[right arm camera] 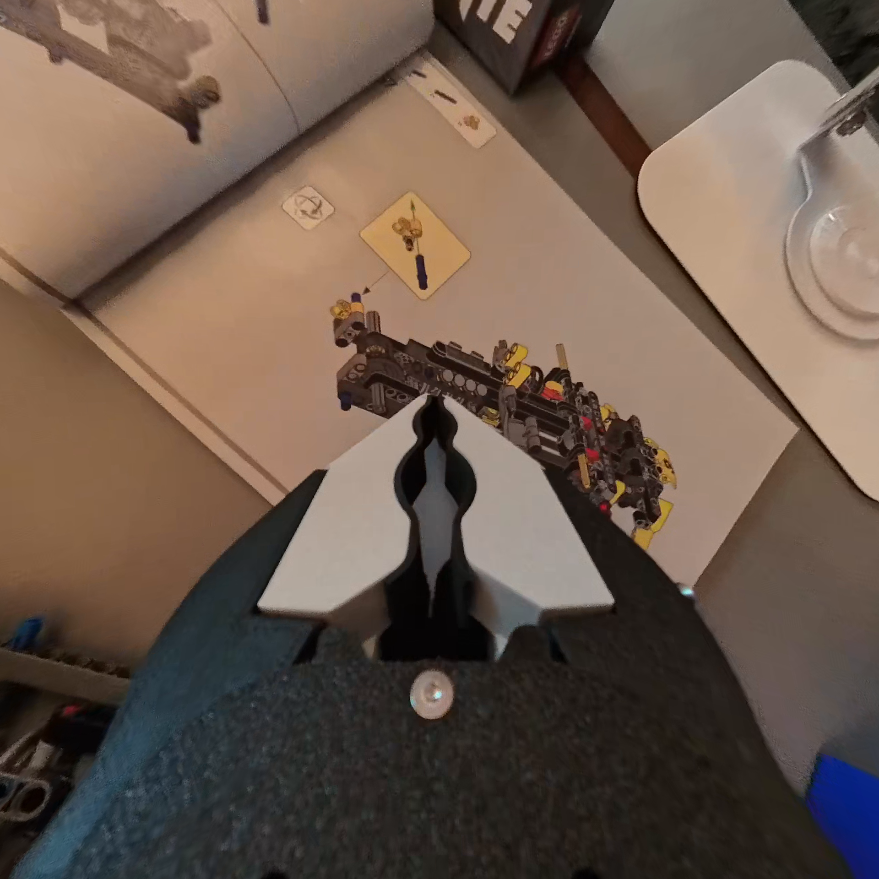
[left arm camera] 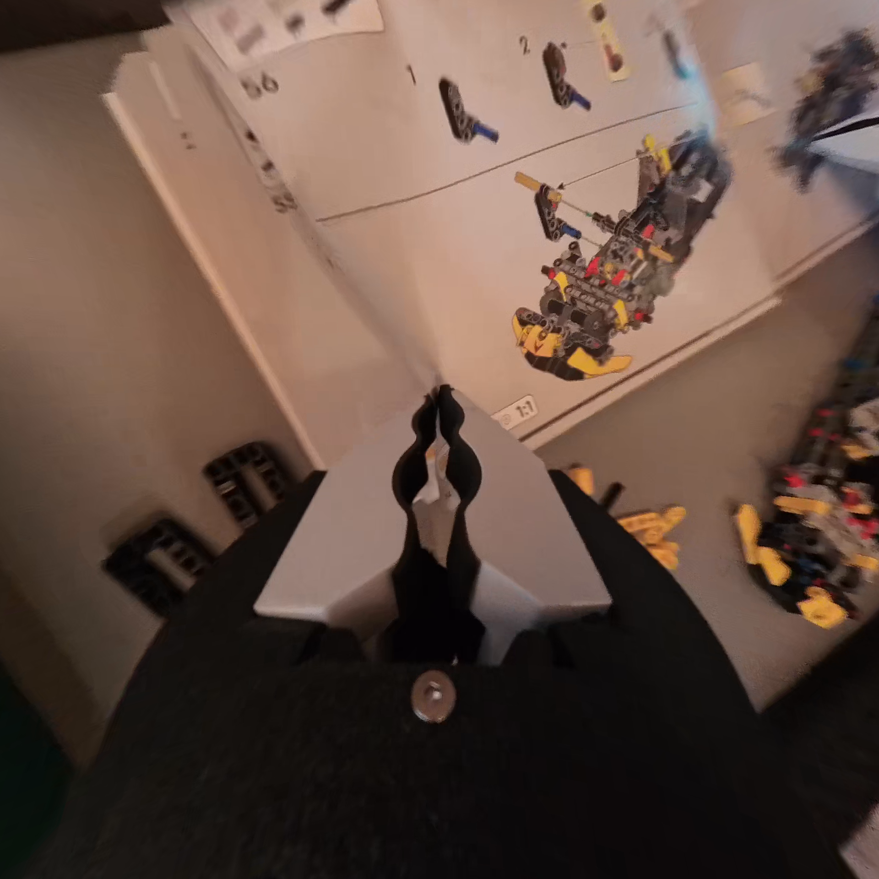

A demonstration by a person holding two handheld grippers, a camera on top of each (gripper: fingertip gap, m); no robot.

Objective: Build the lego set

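In the left wrist view my left gripper (left arm camera: 438, 395) is shut, its tips at the lower end of the fold of an open instruction booklet (left arm camera: 428, 200). Whether a page is pinched I cannot tell. Two black frame pieces (left arm camera: 247, 480) (left arm camera: 152, 566) lie left of it. Loose yellow pieces (left arm camera: 651, 528) and a partly built black and yellow model (left arm camera: 818, 537) lie to the right, blurred. In the right wrist view my right gripper (right arm camera: 434, 400) is shut with nothing seen between the tips, above a booklet page (right arm camera: 238, 333) that bears a printed picture of the model.
A dark box (right arm camera: 513, 38) stands beyond the booklet. A white stand base (right arm camera: 742, 247) with a clear round foot lies at the right. Loose pieces (right arm camera: 28, 785) lie at the lower left and a blue thing (right arm camera: 842, 804) at the lower right. To reach the blue thing (right arm camera: 842, 804) in a straight line is about 25 cm for my right fingers, about 55 cm for my left.
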